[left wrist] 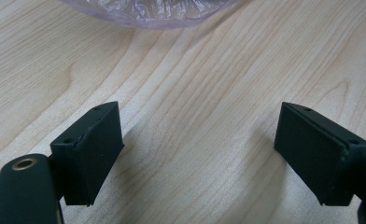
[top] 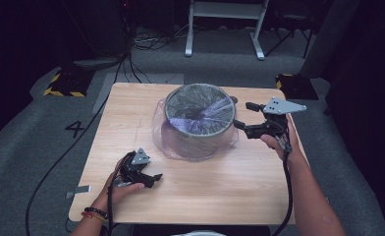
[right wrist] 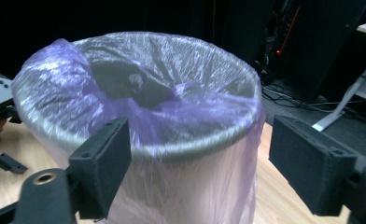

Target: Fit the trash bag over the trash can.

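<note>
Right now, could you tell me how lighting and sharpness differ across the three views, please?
High view: wooden table lit, surroundings dark. Left gripper view: grain sharp, soft shadows beside the black pads. Right gripper view: glare on the translucent purple bag lining the bin, background black.

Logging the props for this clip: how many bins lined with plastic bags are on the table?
1. A single round grey bin with a translucent purple plastic liner stands at the far middle of the light wooden table, with the open right gripper beside its rim. Nothing seems hidden behind it.
</note>
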